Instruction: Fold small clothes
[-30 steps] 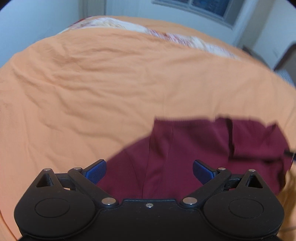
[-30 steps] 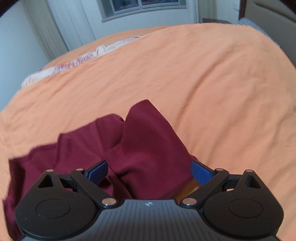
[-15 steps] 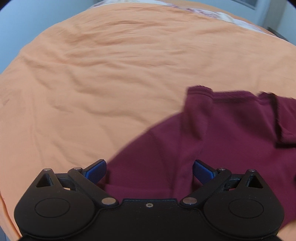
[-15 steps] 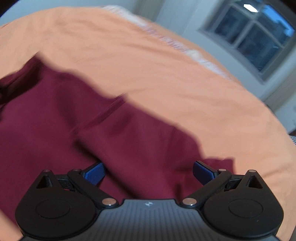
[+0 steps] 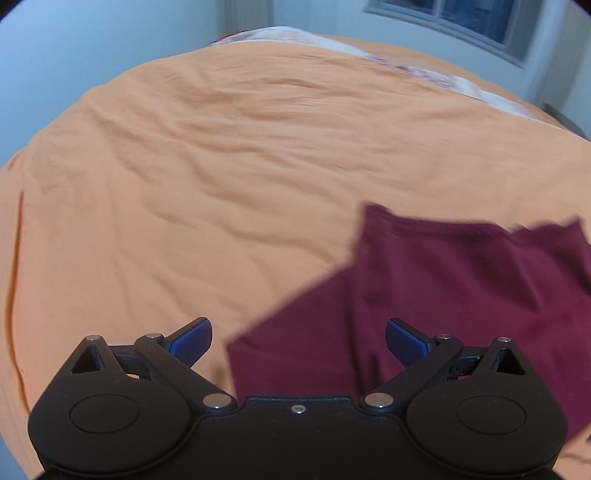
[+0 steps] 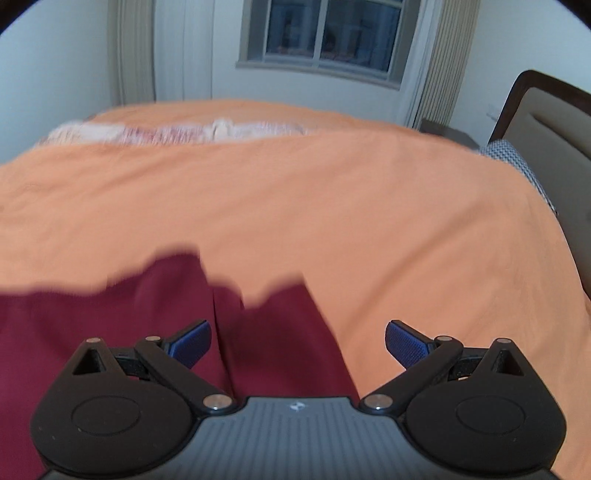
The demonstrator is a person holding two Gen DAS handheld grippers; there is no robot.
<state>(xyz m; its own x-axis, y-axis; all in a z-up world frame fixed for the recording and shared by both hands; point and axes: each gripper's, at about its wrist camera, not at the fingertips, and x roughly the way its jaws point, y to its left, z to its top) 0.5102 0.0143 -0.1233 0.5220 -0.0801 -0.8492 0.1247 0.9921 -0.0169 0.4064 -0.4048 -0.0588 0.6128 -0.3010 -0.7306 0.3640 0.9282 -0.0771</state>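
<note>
A maroon garment [image 5: 454, 295] lies spread on a bed covered with an orange sheet [image 5: 221, 166], filling the lower right of the left wrist view and the lower left of the right wrist view [image 6: 110, 321]. The left gripper [image 5: 298, 341] has its jaws wide apart and empty, the cloth's near corner lying between its blue pads [image 5: 194, 339]. The right gripper [image 6: 297, 341] also has its jaws wide and holds nothing, above the garment's right edge, with a window [image 6: 325, 33] and a headboard [image 6: 546, 122] across the top of that frame.
</note>
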